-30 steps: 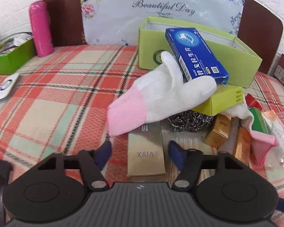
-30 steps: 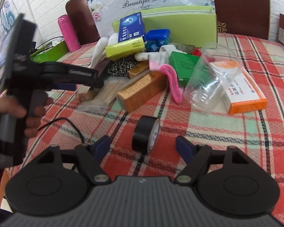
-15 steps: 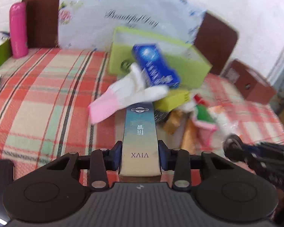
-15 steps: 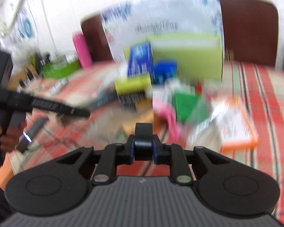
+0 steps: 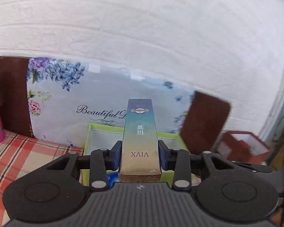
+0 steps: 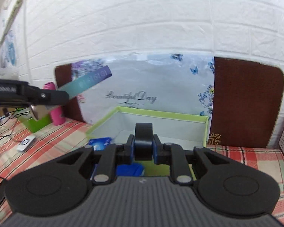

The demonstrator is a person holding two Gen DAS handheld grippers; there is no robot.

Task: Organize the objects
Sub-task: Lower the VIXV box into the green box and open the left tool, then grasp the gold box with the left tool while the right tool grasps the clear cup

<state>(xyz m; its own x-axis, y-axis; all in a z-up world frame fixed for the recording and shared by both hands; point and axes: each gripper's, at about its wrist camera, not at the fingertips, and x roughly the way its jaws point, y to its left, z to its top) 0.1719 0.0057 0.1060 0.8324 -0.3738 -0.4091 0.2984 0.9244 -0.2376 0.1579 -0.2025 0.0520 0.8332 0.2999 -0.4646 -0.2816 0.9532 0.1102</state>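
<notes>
Your left black two-finger gripper (image 5: pixel 140 156) raised off the table, blue pads clamped on a long teal-to-gold carton (image 5: pixel 140 132) jutting forward, your right black two-finger gripper (image 6: pixel 143 147) pinching an upright black tape roll (image 6: pixel 143 141), both angled slightly downward.

open box (image 6: pixel 204 130) on table (image 6: pixel 246 157), before floral board (image 6: pixel 161 83); bottle (image 6: pixel 55 113) at left.

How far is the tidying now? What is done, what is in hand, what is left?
Done: nothing shows in the green box yet. In hand: left gripper clamps the VIVX carton; right gripper clamps the black tape roll. Left: placing both; a blue box waits.
</notes>
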